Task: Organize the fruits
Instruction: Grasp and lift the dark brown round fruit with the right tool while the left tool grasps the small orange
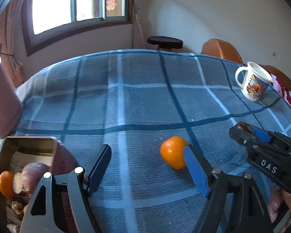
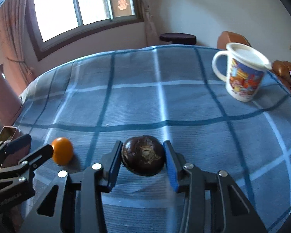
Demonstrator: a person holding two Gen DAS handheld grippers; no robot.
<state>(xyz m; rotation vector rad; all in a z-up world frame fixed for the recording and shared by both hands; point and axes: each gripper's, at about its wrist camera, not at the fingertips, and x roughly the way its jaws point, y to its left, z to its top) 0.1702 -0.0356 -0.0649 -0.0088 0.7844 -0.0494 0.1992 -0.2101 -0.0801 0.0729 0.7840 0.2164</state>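
The worktop [image 2: 137,101], spread with a blue checked cloth, carried everything in play, and its soft, rippled surface was the first hazard: round fruit could roll on it at a careless nudge. At its left edge stood the box [image 1: 29,141], already holding an orange and other produce, the likely place for what remained loose. A printed mug [image 2: 242,73] stood well apart at the far right and looked out of harm's way.

The right tongs [image 2: 143,159] had closed around the dark round fruit [image 2: 143,157], which rested on the cloth with a pad against each side. The hold sat across the widest part of a smooth, domed body, so a quick lift might have let it squirt forward or drop.

The left tongs [image 1: 147,167] stood wide apart and held nothing. The orange [image 1: 172,151] lay on the cloth just beyond the right-hand finger [image 1: 196,170], off the centre of the gap. Closing from there would probably have knocked it sideways toward the right tongs instead of trapping it. With both tools working close together, a collision between them was also possible.
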